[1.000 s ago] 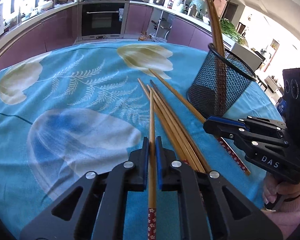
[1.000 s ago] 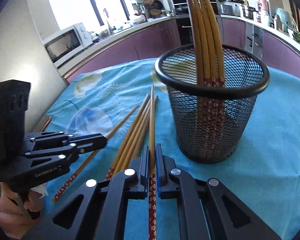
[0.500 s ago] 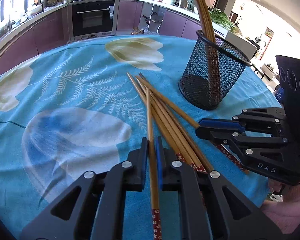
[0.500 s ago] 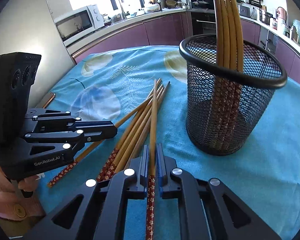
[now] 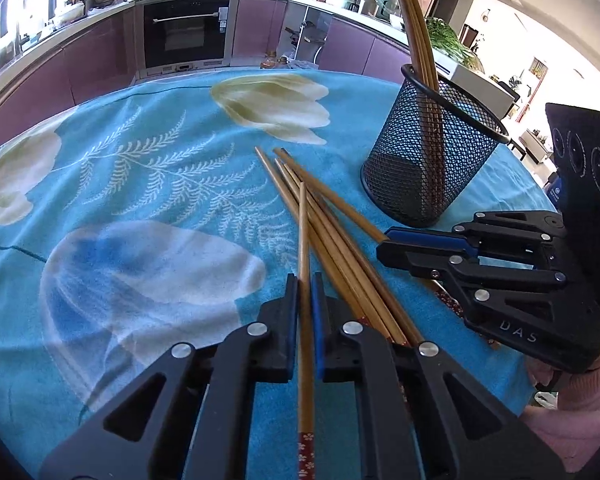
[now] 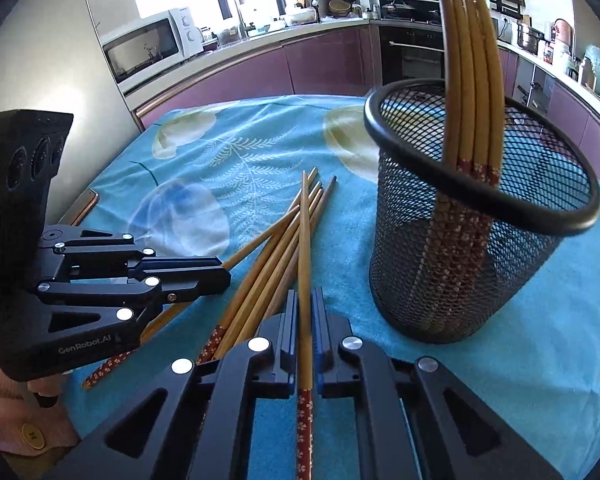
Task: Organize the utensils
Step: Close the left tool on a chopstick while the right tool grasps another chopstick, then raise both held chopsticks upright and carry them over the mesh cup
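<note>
I have a chopstick clamped in each hand: my left gripper (image 5: 305, 312) is closed on one chopstick (image 5: 303, 240) that runs straight out ahead between the pads, and my right gripper (image 6: 305, 332) is closed on another chopstick (image 6: 305, 248) the same way, its red flowered handle end trailing back under the jaws. Just beyond and beside both sets of jaws lies the loose bundle of chopsticks (image 5: 340, 236) on the blue flowered tablecloth (image 5: 148, 184), fanned and crossing each other, some touching the ones I hold. The black mesh holder (image 6: 456, 256) stands ahead and to the right of my right jaws, upright, with several chopsticks (image 6: 472, 80) already leaning inside it against the near rim. These sticks look light, stiff and smooth (lacquered bamboo, I would guess), so they should pivot or slide easily in a narrow pinch. I judge the grip sits well toward the handle end, which leaves a long tip to swing; holding nearer the middle would steady it. The mesh holder seems light too, so a stick knocking its rim could tip or shove it.
</note>
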`<action>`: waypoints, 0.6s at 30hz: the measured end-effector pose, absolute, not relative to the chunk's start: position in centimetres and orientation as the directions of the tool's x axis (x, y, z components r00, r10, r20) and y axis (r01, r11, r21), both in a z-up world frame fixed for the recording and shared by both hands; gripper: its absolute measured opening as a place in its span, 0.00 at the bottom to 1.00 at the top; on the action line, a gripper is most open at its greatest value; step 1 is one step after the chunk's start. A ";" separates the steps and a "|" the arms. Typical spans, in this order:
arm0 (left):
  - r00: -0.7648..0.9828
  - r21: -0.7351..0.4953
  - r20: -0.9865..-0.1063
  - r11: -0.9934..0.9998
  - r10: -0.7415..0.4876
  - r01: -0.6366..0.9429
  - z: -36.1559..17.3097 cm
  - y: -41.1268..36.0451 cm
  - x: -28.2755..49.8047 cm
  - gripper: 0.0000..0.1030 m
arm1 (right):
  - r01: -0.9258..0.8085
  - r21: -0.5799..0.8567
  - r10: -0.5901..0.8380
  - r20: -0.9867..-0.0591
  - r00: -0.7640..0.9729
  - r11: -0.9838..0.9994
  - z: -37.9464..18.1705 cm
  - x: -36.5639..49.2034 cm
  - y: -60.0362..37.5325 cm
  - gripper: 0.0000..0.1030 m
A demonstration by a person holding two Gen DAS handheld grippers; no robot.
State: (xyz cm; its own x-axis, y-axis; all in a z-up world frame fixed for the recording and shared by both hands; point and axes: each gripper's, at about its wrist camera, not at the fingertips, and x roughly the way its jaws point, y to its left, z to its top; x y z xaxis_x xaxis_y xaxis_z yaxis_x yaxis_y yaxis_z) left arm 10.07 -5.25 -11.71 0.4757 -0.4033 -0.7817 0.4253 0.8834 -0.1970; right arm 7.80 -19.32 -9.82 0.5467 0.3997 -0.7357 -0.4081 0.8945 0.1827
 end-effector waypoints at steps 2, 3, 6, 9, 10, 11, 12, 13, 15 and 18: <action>0.476 -0.206 -0.777 0.881 -0.412 0.426 -11.5 -5.1 10.0 0.07 | -0.414 0.189 0.412 -0.722 0.556 0.890 -9.4 7.5 -19.5 0.06; 0.478 -0.211 -0.773 0.879 -0.418 0.428 -11.2 -5.0 9.9 0.07 | -0.420 0.192 0.419 -0.715 0.560 0.887 -9.1 7.3 -19.6 0.06; 0.485 -0.224 -0.757 0.871 -0.438 0.438 -10.3 -4.8 9.6 0.07 | -0.444 0.193 0.445 -0.682 0.580 0.875 -7.8 6.4 -19.9 0.06; 0.505 -0.228 -0.732 0.863 -0.458 0.452 -8.9 -4.7 9.2 0.07 | -0.457 0.187 0.458 -0.653 0.603 0.870 -6.6 5.7 -20.3 0.06; 0.510 -0.235 -0.720 0.857 -0.471 0.459 -8.2 -4.6 9.0 0.07 | -0.459 0.188 0.463 -0.639 0.614 0.868 -6.0 5.4 -20.5 0.06; 0.515 -0.241 -0.709 0.852 -0.481 0.465 -7.6 -4.5 8.9 0.07 | -0.460 0.187 0.465 -0.630 0.622 0.868 -5.6 5.2 -20.7 0.06; 0.520 -0.246 -0.698 0.847 -0.492 0.471 -7.1 -4.4 8.7 0.07 | -0.462 0.187 0.470 -0.616 0.632 0.867 -5.1 4.9 -21.0 0.06; 0.525 -0.251 -0.686 0.842 -0.503 0.478 -6.4 -4.2 8.6 0.07 | -0.462 0.188 0.473 -0.605 0.641 0.867 -4.6 4.7 -21.3 0.06; 0.531 -0.267 -0.662 0.828 -0.530 0.494 -5.2 -4.0 8.2 0.07 | -0.460 0.185 0.474 -0.582 0.661 0.868 -3.7 4.3 -21.9 0.06; 0.537 -0.288 -0.622 0.804 -0.570 0.520 -3.2 -3.5 7.6 0.07 | -0.452 0.185 0.474 -0.545 0.692 0.873 -2.4 3.9 -22.9 0.06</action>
State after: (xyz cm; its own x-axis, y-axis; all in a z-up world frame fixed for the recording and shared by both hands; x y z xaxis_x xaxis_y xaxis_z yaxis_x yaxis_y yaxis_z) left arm 7.63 -3.48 -3.25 0.5369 -0.5703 -0.6217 0.5205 0.8038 -0.2880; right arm 3.86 -22.94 -2.38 0.6916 0.4736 -0.5453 -0.4518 0.8727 0.1850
